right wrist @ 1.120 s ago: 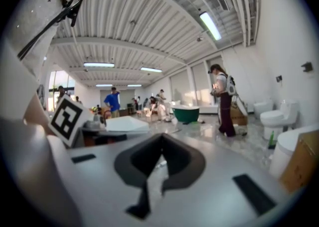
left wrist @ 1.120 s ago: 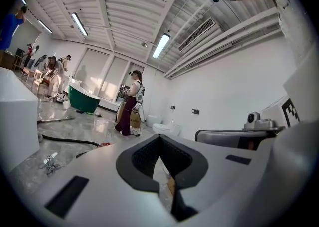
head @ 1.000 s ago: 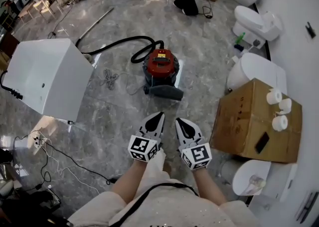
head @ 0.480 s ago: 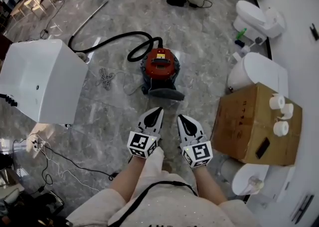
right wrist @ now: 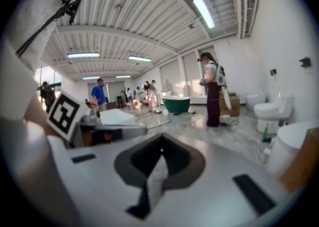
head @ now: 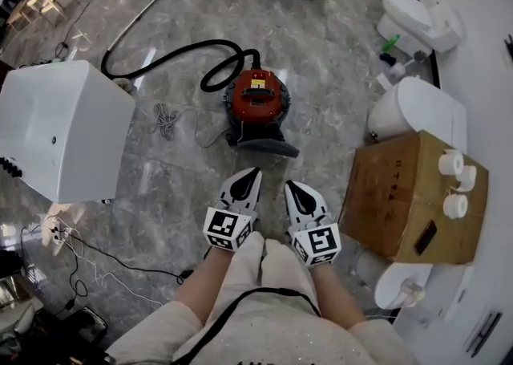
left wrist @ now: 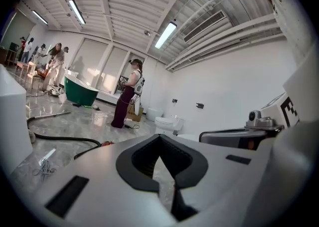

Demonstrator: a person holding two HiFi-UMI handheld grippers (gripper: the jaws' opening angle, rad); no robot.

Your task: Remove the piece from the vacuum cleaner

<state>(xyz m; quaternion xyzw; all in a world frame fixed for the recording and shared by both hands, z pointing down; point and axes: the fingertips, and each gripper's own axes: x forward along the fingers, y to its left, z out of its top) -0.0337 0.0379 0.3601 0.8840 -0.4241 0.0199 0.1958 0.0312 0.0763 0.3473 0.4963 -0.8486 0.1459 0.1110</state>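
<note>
Head view: red vacuum cleaner, yellow label unreadable

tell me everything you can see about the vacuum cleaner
The vacuum cleaner is a round red canister with black trim and a yellow label on top. It stands upright on the marble floor. A dark grey piece sits at its near side. A black hose loops from its far side and trails left.
</note>
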